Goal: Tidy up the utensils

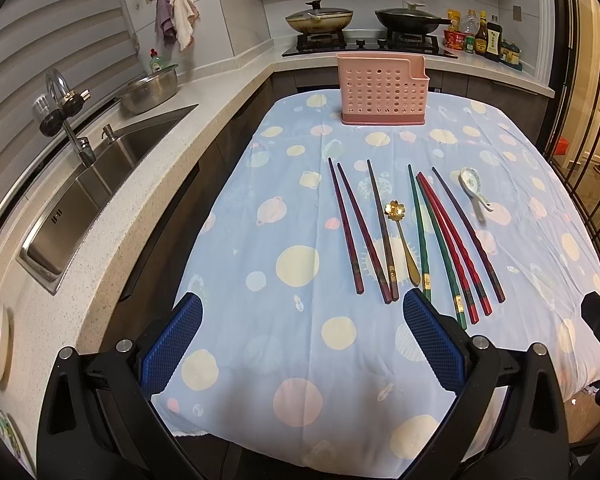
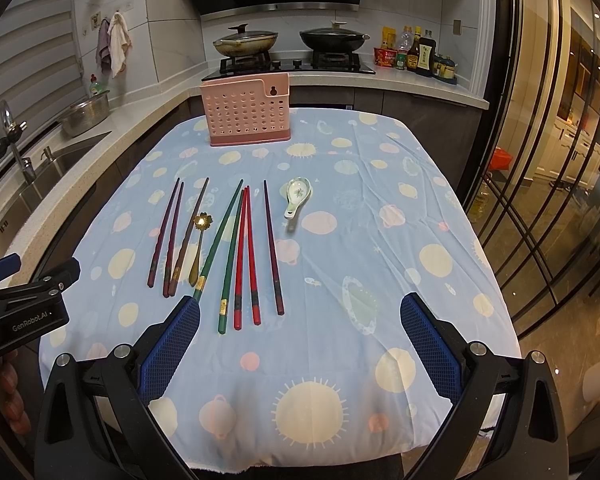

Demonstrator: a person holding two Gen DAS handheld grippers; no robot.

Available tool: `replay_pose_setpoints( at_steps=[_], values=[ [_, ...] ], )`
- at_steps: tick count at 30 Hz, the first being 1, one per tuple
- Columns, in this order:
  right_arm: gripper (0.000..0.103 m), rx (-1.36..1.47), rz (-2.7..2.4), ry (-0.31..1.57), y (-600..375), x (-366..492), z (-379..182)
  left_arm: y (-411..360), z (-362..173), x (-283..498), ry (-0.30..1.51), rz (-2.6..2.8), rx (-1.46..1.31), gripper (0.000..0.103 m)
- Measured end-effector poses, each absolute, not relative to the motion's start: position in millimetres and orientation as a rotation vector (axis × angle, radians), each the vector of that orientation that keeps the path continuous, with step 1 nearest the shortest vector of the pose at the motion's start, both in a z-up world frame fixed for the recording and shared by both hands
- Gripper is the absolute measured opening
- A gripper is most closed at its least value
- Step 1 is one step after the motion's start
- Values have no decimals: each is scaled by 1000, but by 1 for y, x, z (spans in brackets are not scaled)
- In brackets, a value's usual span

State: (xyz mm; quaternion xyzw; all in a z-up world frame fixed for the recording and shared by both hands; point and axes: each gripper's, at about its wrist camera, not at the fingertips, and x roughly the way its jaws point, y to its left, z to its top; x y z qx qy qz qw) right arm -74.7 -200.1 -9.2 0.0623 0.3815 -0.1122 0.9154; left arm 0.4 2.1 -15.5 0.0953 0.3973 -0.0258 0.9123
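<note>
A pink perforated utensil holder (image 1: 382, 90) (image 2: 248, 114) stands upright at the table's far end. Several chopsticks lie side by side mid-table: dark red ones (image 1: 346, 226) (image 2: 164, 232), a green pair (image 1: 420, 232) (image 2: 224, 236), a red pair (image 1: 452, 240) (image 2: 246, 252) and a dark purple one (image 1: 468, 234) (image 2: 273, 246). A gold flower-bowled spoon (image 1: 402, 236) (image 2: 199, 240) lies among them. A white ceramic spoon (image 1: 474, 186) (image 2: 296, 194) lies to their right. My left gripper (image 1: 302, 322) and right gripper (image 2: 300, 322) both hover open above the near cloth, holding nothing.
The table wears a blue cloth with planets (image 1: 300, 264) (image 2: 340, 264). A counter with sink (image 1: 80, 196), tap and metal bowl (image 1: 150, 90) runs along the left. Stove with two lidded pans (image 2: 246, 42) and sauce bottles (image 2: 416, 54) sit behind. Glass doors (image 2: 540, 200) stand right.
</note>
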Motion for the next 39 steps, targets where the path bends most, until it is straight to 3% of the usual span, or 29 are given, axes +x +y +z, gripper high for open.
replay_pose_setpoints(
  at_steps=[19, 36, 39],
  values=[
    [96, 136, -230, 790, -201, -74, -11, 6, -21, 4, 841, -58, 176, 96],
    [96, 204, -265, 880, -229, -47, -48, 8, -92, 70, 1049, -128, 87, 96],
    [96, 210, -266, 891, -232, -39, -53, 7, -102, 83, 1069, -131, 76, 89]
  ],
)
